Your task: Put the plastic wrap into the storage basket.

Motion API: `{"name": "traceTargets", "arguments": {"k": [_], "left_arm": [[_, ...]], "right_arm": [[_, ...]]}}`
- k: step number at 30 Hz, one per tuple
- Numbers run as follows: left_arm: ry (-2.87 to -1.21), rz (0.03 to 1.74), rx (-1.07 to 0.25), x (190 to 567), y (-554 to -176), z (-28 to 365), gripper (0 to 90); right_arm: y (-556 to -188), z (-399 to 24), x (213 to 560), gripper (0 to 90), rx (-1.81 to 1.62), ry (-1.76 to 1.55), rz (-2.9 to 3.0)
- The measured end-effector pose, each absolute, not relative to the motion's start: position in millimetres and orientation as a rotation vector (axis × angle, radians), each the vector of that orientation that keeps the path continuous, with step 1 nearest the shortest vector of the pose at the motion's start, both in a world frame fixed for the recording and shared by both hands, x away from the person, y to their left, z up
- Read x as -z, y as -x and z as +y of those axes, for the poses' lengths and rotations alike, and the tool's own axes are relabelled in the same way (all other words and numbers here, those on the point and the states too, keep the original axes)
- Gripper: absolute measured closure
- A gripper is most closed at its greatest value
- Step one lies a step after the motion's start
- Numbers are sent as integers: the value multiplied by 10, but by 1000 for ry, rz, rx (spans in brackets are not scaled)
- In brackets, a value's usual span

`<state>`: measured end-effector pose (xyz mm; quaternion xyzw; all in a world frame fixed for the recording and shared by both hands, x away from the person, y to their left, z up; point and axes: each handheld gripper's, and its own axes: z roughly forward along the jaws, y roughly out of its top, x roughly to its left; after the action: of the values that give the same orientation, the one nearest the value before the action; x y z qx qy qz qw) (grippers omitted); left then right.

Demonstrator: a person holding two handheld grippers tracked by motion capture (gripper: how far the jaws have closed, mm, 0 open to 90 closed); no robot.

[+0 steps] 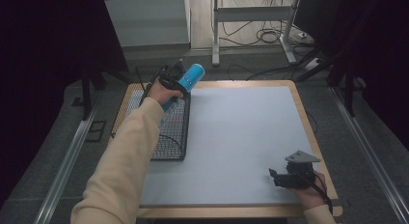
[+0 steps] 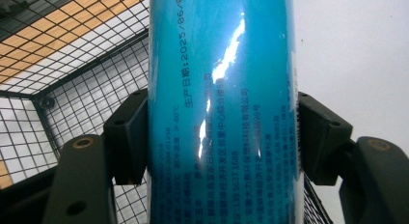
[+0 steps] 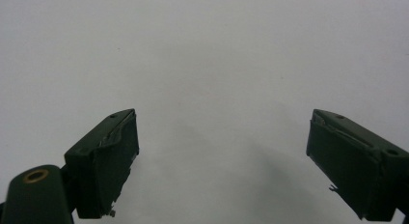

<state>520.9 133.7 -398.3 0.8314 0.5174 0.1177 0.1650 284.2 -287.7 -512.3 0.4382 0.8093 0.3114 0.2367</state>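
Blue can (image 1: 185, 84) is clamped between the jaws of the left gripper (image 1: 172, 82), held tilted above the far end of the wire basket (image 1: 170, 137), which is set at the mat's (image 1: 241, 137) left edge. Right gripper (image 1: 284, 178) is rested near the mat's near-right corner, well apart from the basket, jaws spread wide with nothing held.

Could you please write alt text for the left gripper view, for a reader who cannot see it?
A glossy blue can printed with small text stands clamped between the two black jaws of the left gripper, seen close up. A black wire mesh basket lies behind it on the left, and the pale grey mat on the right.
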Motion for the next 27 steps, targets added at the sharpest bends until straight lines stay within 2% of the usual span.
{"name": "traceTargets", "arguments": {"k": [16,27], "left_arm": [[-2469,1518,-401,4248,-5284,1399,313],[-2473,1526,-422,4341,-5309,1415,312]], "right_arm": [[-2836,-2864,5125,114,-855,-1198,2221],[-2838,-2864,5132,114,-850,-1197,2223]]}}
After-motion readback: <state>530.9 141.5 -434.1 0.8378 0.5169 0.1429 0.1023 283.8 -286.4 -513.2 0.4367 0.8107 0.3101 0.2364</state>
